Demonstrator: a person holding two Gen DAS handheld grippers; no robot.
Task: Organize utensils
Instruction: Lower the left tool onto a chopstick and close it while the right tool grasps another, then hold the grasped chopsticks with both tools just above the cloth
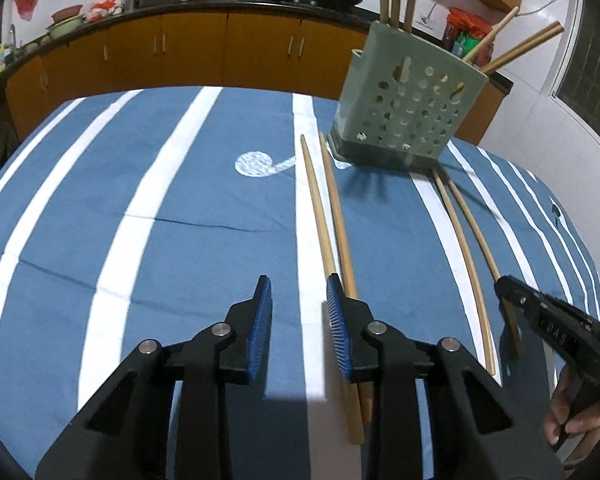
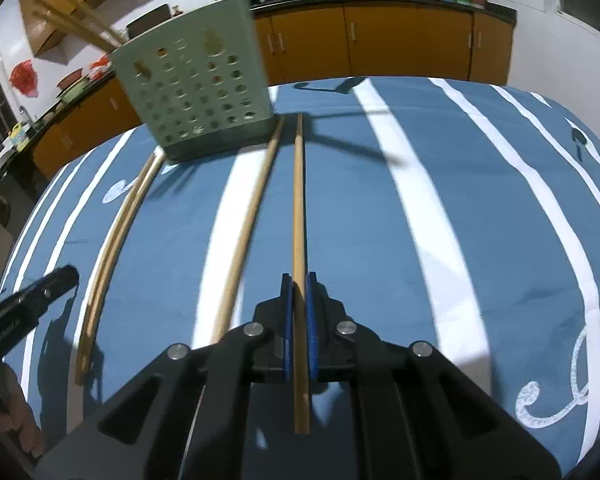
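From the left wrist, my left hand-held gripper stands spread over the worktop, pinching nothing; a pair of chopsticks lies just beside its right pad, running lengthwise away toward the holder.

From the right wrist, my right hand-held gripper is pressed on one chopstick, pointing at that holder.

You can make out only one bit of lettering: raised letters that look like "DAS" moulded on the black body of the right gripper, seen from the left wrist. The print on the side of the left gripper is too blurred for you to read.
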